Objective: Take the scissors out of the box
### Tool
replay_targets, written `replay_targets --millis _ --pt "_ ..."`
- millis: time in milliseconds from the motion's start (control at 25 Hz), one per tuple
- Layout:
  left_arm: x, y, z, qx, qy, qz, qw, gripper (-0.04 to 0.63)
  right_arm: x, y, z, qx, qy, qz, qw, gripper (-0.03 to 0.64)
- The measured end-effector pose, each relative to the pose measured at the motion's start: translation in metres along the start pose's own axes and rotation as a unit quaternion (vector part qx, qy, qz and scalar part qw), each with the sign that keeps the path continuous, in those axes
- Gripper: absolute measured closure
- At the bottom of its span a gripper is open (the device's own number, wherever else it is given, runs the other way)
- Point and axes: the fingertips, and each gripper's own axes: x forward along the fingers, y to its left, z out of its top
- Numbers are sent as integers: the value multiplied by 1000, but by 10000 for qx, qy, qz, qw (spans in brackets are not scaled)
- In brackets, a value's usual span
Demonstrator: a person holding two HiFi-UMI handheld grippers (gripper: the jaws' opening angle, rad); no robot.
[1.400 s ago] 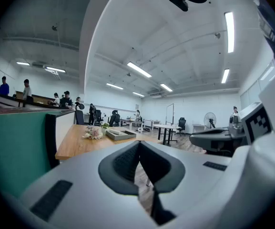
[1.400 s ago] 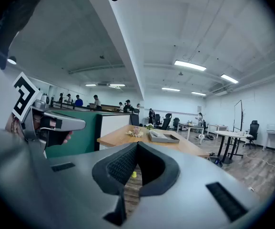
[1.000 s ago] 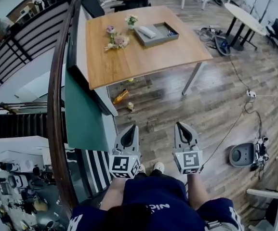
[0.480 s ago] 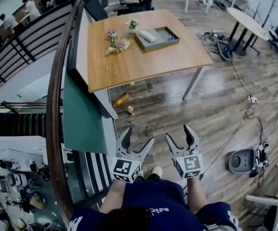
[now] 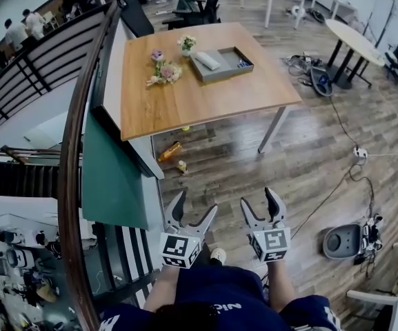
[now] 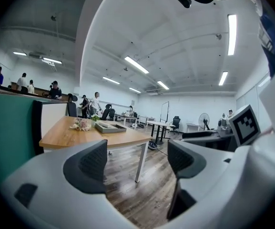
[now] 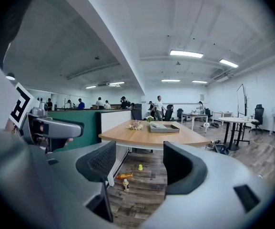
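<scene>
A shallow grey box (image 5: 221, 63) lies at the far side of a wooden table (image 5: 185, 95), well ahead of me. Inside it are a white object (image 5: 209, 61) and a small blue thing (image 5: 242, 64) that may be the scissors; it is too small to tell. My left gripper (image 5: 196, 204) and right gripper (image 5: 258, 200) hang over the wood floor, far short of the table. The left gripper (image 6: 137, 159) stands open and empty, with the box (image 6: 110, 127) far off. The right gripper (image 7: 136, 163) has wide jaws that are closing a little, nothing between them, with the box (image 7: 164, 127) far off.
A flower bunch (image 5: 163, 71) and a small vase (image 5: 186, 45) sit left of the box. Two bottles (image 5: 172, 150) lie on the floor under the table. A green partition (image 5: 112, 164) and a curved railing run along my left. Cables and a round device (image 5: 340, 241) lie at right.
Both grippers were shut a second ago and now stand wide open. They have dropped lower in the head view, and the head view has shifted a little.
</scene>
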Motion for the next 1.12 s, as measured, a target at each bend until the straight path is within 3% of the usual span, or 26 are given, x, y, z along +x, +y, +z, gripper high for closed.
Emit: replay_targets --millis 400,720,1120 --pt "68 20 -1 3 86 -409 9991 216 53 -36 -6 37 161 -225 9996 323" --pt "158 75 19 11 170 -816 9965 216 148 -72 22 192 174 -479 9985 327" --pt "233 160 33 -8 275 -1024 9944 216 244 -79 31 440 291 -738 9959 330"
